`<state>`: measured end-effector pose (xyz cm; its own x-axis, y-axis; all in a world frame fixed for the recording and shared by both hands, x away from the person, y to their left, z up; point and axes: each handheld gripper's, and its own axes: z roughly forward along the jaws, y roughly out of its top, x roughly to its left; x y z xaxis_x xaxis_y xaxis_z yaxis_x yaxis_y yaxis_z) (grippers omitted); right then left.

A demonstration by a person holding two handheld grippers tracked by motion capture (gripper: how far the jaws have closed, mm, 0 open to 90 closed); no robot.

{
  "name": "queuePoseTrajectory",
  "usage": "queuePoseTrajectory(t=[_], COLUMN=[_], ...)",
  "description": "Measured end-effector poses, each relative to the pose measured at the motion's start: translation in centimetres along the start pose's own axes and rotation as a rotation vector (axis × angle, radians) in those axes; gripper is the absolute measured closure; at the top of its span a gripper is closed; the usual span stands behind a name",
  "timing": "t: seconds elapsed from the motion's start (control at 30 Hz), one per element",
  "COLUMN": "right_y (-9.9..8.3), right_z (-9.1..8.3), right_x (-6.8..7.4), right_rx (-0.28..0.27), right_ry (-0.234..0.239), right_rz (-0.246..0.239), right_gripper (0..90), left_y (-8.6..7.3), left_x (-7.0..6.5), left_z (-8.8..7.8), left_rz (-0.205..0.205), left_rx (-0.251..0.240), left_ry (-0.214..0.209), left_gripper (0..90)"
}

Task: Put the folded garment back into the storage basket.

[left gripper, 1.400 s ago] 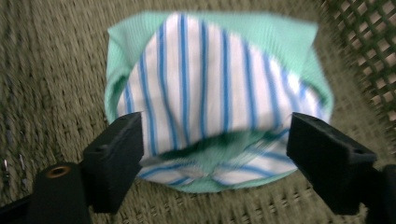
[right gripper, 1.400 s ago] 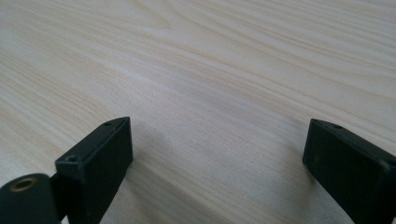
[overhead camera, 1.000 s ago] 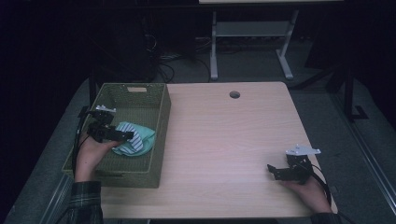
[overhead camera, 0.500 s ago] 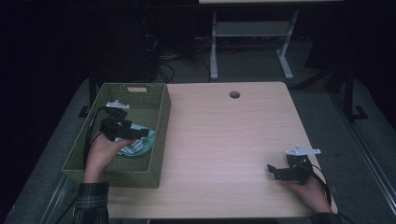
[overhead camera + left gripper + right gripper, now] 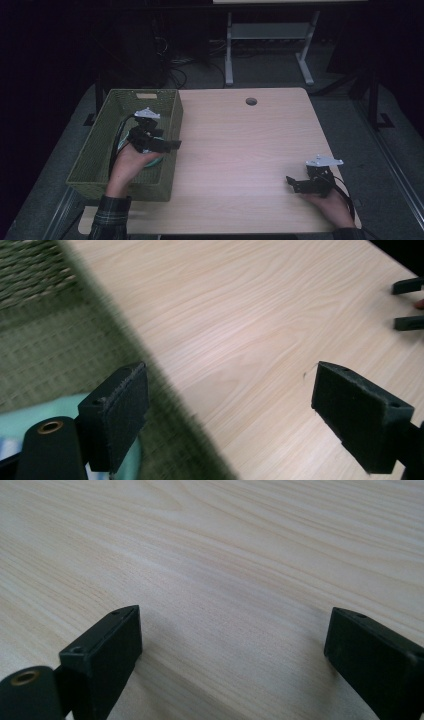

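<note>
The left gripper point(image 5: 167, 145) hangs over the right wall of the green woven basket point(image 5: 100, 150), jaws spread wide and holding nothing — one jaw above the basket's inside, the other out over the table point(image 5: 240, 150). A pale green cloth point(image 5: 30, 412) lies on the basket floor, just below that gripper. The right gripper point(image 5: 295, 184) rests on the table well away from the basket, jaws wide apart and empty.
</note>
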<state>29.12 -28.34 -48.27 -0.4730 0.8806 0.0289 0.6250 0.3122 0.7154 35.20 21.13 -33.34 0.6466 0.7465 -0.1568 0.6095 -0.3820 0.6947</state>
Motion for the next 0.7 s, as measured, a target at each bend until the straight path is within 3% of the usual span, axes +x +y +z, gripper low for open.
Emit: queuePoseTrajectory(t=[0.37, 0.7], right_y=[0.0, 0.0], right_z=[0.0, 0.0], right_x=[0.0, 0.0], right_rx=[0.0, 0.0], right_ry=[0.0, 0.0], right_rz=[0.0, -0.001], right_gripper=[7.7, 7.7], left_y=[0.6, 0.7], left_x=[-3.1, -5.6], left_z=[2.4, 4.6], left_rz=[0.053, 0.106], left_rx=[-0.011, -0.025], left_ry=[-0.059, -0.077], left_gripper=[14.7, 14.6])
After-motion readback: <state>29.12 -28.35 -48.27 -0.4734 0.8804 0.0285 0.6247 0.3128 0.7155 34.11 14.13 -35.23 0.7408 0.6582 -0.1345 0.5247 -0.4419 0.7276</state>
